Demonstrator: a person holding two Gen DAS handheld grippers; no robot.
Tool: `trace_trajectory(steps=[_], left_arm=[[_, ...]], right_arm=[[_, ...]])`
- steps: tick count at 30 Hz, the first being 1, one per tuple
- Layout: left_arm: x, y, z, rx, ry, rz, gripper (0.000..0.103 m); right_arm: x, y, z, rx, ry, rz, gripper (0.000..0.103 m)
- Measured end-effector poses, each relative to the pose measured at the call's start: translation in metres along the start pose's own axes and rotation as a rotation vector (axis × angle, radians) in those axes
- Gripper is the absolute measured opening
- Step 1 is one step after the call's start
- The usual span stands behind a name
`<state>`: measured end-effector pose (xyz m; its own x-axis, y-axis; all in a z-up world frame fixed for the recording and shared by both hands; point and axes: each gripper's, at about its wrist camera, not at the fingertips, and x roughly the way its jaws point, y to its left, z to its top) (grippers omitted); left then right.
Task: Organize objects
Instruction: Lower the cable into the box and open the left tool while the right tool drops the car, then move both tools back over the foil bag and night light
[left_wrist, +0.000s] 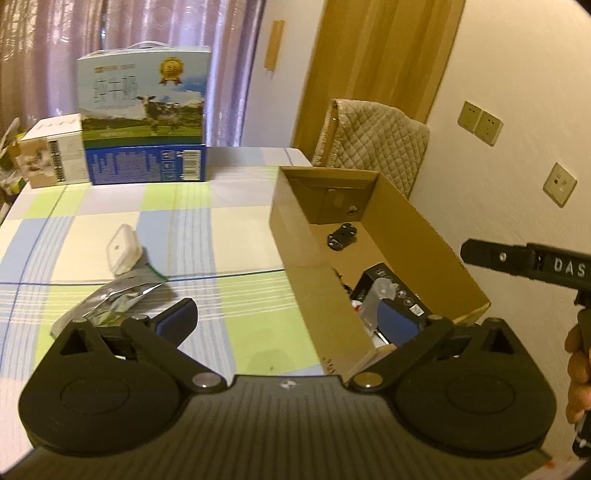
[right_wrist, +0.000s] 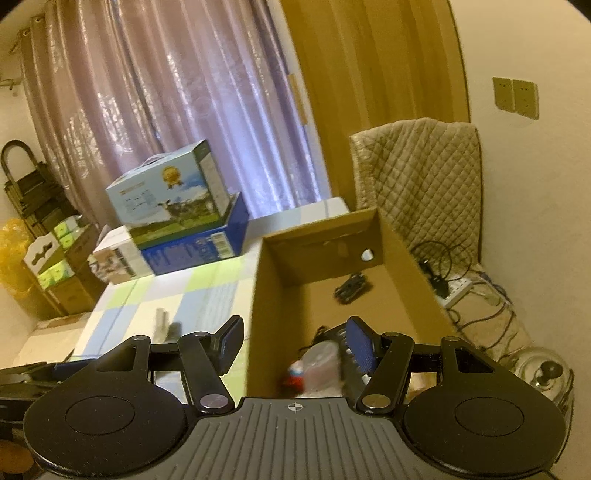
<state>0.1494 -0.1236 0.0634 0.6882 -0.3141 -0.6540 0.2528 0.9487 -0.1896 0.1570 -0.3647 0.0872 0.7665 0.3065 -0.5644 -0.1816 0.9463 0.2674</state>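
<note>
You are working at a table under a pastel checked cloth in a curtained room. Both grippers, left and right, are hanging wide open and empty. Nearest, a crumpled silver foil pouch and a white square case are waiting outside. Beside them, the open brown cardboard box is collecting sorted items, likely their destination.
</note>
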Motion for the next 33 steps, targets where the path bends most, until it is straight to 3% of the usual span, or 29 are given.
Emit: trace_trajectory(steps=[8, 21, 33], left_arm=[[-0.028, 0.038, -0.021, -0.037, -0.004, 0.04, 0.102], [-0.077, 0.111, -0.052, -0.099, -0.017, 0.184, 0.102], [-0.083, 0.134, -0.06, -0.125, -0.001, 0.203, 0.102]], right_arm=[[-0.005, 0.039, -0.017, -0.034, 0.022, 0.042, 0.059], [0.013, 0.084, -0.049, -0.072, 0.097, 0.111, 0.059], [0.023, 0.108, -0.061, -0.116, 0.128, 0.14, 0.059]])
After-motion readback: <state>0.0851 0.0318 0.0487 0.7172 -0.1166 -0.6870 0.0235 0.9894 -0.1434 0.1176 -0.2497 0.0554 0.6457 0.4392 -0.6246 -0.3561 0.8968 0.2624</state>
